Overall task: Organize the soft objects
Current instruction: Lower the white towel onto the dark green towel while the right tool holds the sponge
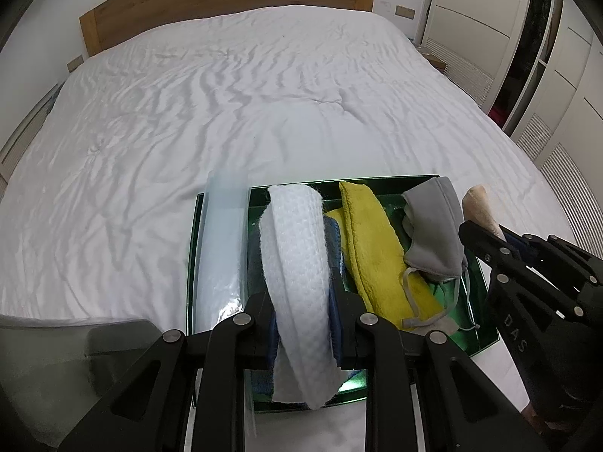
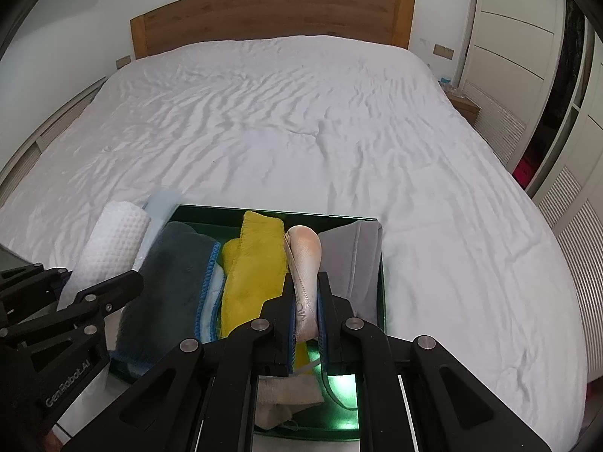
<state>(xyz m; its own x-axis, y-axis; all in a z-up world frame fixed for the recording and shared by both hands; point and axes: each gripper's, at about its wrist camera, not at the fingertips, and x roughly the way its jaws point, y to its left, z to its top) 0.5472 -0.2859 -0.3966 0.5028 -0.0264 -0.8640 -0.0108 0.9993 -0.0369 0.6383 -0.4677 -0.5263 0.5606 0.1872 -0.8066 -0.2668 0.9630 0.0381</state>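
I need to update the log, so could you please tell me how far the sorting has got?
Done: the yellow cloth, the grey mask and the dark towel lie in the green tray. In hand: the left gripper holds a white waffle cloth, the right gripper a pinkish soft item. Left: placing both.

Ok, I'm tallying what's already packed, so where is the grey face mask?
The grey face mask lies in the green tray on the bed, at its right end in the left wrist view, beside the yellow cloth.
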